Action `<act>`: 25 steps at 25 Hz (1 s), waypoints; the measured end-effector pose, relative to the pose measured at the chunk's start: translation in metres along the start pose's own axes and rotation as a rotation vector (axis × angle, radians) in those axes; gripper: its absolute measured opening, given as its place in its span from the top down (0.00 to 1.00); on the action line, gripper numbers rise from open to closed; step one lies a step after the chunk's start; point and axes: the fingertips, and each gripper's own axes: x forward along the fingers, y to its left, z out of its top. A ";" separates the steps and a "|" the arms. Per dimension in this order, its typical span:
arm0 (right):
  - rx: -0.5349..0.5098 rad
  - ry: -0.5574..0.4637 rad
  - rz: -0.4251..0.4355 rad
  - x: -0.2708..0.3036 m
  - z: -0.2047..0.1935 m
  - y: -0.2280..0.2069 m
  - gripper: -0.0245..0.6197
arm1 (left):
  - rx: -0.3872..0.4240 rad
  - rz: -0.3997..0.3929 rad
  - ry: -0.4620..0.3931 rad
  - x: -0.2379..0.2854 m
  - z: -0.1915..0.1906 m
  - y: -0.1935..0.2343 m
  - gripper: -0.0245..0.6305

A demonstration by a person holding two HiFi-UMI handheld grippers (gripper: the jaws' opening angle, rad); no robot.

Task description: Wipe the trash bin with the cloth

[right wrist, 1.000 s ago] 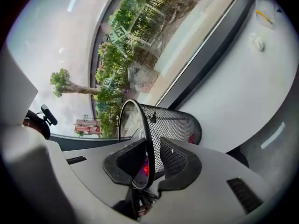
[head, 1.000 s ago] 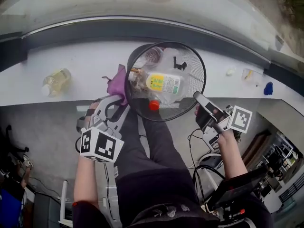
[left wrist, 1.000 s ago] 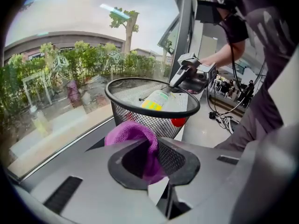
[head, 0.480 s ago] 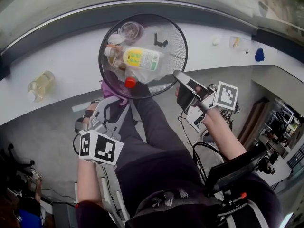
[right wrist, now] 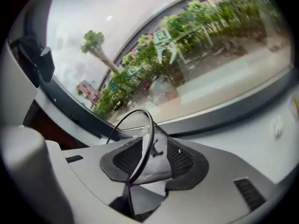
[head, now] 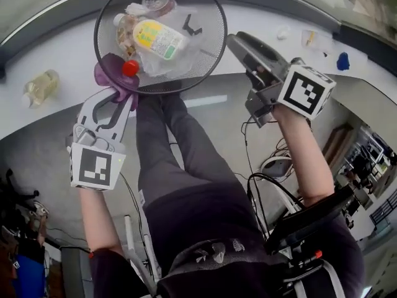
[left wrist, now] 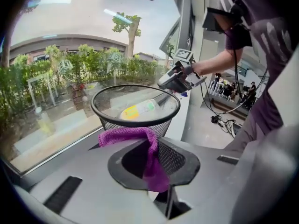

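A black mesh trash bin (head: 211, 58) stands on the white ledge (head: 62, 48), holding a yellow-labelled bottle (head: 158, 39) with a red cap, a cup and scraps. My left gripper (head: 118, 98) is shut on a purple cloth (head: 110, 78) pressed against the bin's near-left wall. In the left gripper view the cloth (left wrist: 135, 136) hangs between the jaws in front of the bin (left wrist: 107, 119). My right gripper (head: 234, 41) is at the bin's right rim. Its jaws are opening, with the rim (right wrist: 148, 134) between them and the pads off it.
A bottle of yellowish liquid (head: 40, 87) lies on the ledge to the left. Small items, one of them blue (head: 343, 61), sit on the ledge at the right. The window glass runs behind the bin. The person's legs (head: 180, 148) are below it.
The head view has swung, so the bin now sits higher and further left. The right gripper has shifted from the bin's near-right rim to its right side and its jaws have spread.
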 end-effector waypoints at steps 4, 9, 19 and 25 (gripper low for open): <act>-0.256 0.061 0.071 0.042 0.041 0.017 0.74 | -0.005 0.122 0.035 -0.012 -0.012 0.037 0.89; -0.342 0.201 0.088 0.080 0.023 0.022 0.74 | 0.037 0.166 0.045 -0.015 -0.015 0.051 0.89; 0.131 0.114 0.034 0.073 0.007 -0.004 0.84 | 0.002 0.128 -0.006 -0.011 -0.009 0.031 0.89; 0.298 0.127 -0.008 0.050 -0.025 -0.006 0.84 | 0.086 0.034 0.036 0.008 -0.005 -0.009 0.89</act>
